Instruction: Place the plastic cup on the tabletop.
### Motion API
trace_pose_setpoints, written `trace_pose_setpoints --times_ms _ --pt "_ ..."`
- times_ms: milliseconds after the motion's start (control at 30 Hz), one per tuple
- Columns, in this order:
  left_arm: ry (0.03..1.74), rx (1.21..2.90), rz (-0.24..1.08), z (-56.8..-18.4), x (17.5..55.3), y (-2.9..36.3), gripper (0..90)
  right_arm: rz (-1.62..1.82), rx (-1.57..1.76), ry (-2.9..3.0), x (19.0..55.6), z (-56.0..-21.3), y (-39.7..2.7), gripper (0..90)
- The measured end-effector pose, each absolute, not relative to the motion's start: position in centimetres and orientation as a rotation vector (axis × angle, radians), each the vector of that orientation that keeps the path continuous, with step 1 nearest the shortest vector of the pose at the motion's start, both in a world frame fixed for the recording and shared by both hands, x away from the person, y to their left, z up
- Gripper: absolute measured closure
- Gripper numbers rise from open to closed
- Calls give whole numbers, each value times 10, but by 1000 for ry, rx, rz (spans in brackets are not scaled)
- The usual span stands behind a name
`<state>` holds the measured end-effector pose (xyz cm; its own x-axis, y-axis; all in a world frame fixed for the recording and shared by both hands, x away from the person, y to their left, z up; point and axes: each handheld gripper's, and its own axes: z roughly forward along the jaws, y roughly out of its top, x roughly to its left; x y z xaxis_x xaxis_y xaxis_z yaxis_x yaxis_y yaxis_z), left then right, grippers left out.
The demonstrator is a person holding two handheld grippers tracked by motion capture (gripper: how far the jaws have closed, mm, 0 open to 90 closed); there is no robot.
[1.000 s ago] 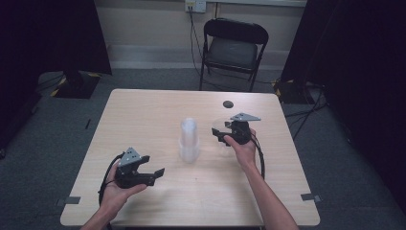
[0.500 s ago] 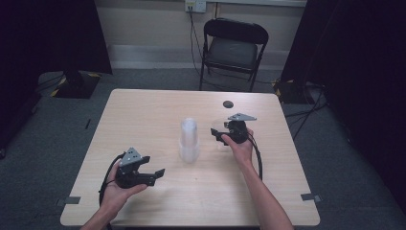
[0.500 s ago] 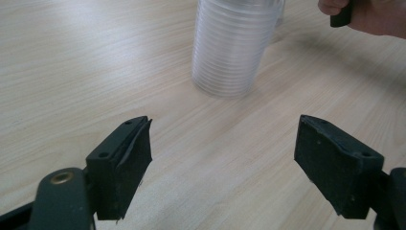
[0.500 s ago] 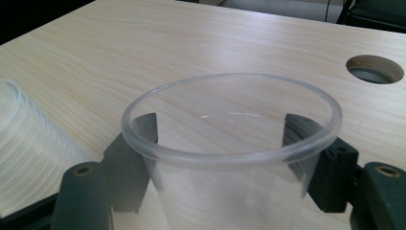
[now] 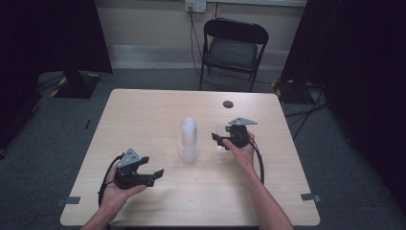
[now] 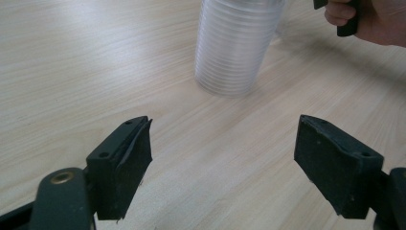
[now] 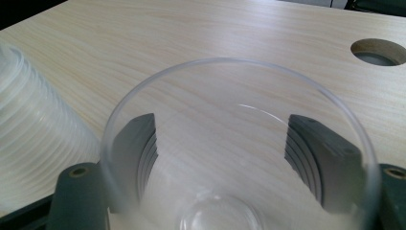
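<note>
A tall stack of clear plastic cups [image 5: 189, 139] [image 6: 234, 48] [image 7: 28, 143] stands upright at the middle of the wooden table [image 5: 143, 110]. Just right of it a single clear cup [image 5: 220, 130] [image 7: 239, 64] stands between the jaws of my right gripper [image 5: 218, 140] [image 7: 222, 158]. These jaws have just been opening; the pads flank the cup's lower wall and seem slightly off it. My left gripper [image 5: 155, 176] [image 6: 222, 163] rests at the front left, open wide with nothing between its fingers, pointing at the stack.
A round cable hole [image 5: 228, 104] [image 7: 378, 51] lies in the table behind the right gripper. A black folding chair [image 5: 232, 48] stands beyond the far edge. The right hand [image 6: 364, 21] shows past the stack in the left gripper view.
The right hand has shifted very slightly by the single cup. The left gripper and the stack of cups have stayed where they were.
</note>
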<state>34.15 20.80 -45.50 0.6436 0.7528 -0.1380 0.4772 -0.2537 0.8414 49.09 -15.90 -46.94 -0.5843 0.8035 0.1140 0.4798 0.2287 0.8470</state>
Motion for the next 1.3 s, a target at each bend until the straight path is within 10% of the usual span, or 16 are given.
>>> trace_pose_setpoints --times_ms 1300 --pt "1043 1895 354 -458 343 216 203 1235 1260 2220 470 -484 -168 141"
